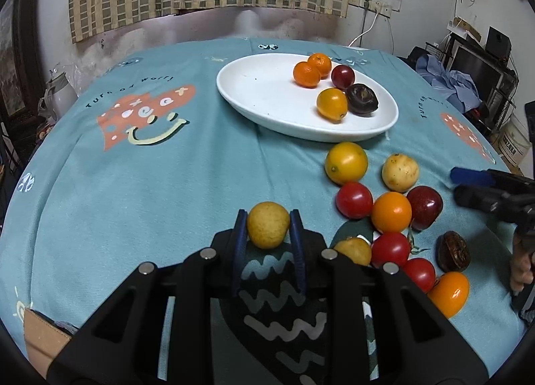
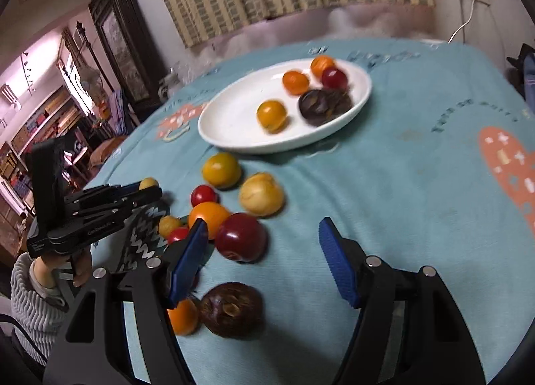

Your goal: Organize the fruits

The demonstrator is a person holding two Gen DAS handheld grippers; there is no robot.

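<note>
Left gripper (image 1: 268, 224) clamped on one yellow fruit (image 1: 268, 224) — five fruits on plate (image 1: 247, 97)

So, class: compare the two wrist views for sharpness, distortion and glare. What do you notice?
Left wrist view: sharp; the small yellow round fruit in the left gripper is crisp, glare spots on the red cherry tomatoes. Right wrist view: motion-blurred, smearing the white oval plate and its fruit. Both: fisheye bending, dark corners.

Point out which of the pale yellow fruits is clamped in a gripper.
The pale yellow fruit between the left gripper's blue pads, alone left of the pile. The other two lie free on the cloth.
</note>
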